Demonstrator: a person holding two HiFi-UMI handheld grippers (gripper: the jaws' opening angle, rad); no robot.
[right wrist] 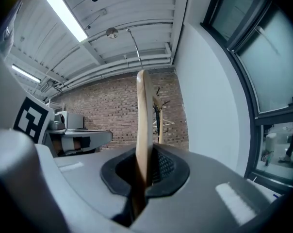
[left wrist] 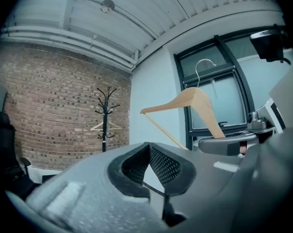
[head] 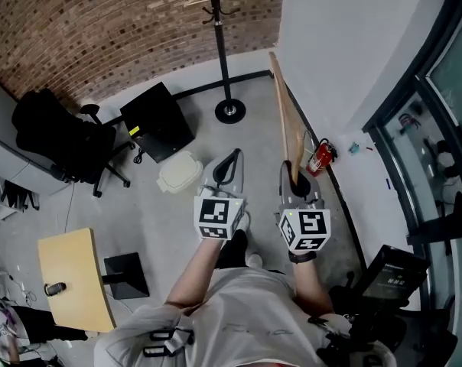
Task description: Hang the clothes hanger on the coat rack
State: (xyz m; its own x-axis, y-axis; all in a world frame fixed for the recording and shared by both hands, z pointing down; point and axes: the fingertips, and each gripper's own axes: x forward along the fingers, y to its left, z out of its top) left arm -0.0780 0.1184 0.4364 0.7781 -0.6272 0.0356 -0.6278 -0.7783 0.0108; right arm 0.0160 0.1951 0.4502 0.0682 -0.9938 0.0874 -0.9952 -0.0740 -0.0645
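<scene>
Right gripper (right wrist: 145,173) is clamped on the clothes hanger (right wrist: 142,110), which could be twisted loose if swung against the coat rack (head: 222,48) at 12 o'clock.

The top of the black metal coat rack (head: 222,52) is cut off at the head view's twelve o'clock edge, and the lower end of the pale wooden clothes hanger (right wrist: 142,110) is hidden between the clamped pads of the right gripper (right wrist: 145,171).

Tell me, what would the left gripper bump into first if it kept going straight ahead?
Probably nothing close. The left gripper points level at the plain white wall, just right of the red brick wall. The black metal coat rack stands left of that line, though depth is hard to judge.
</scene>
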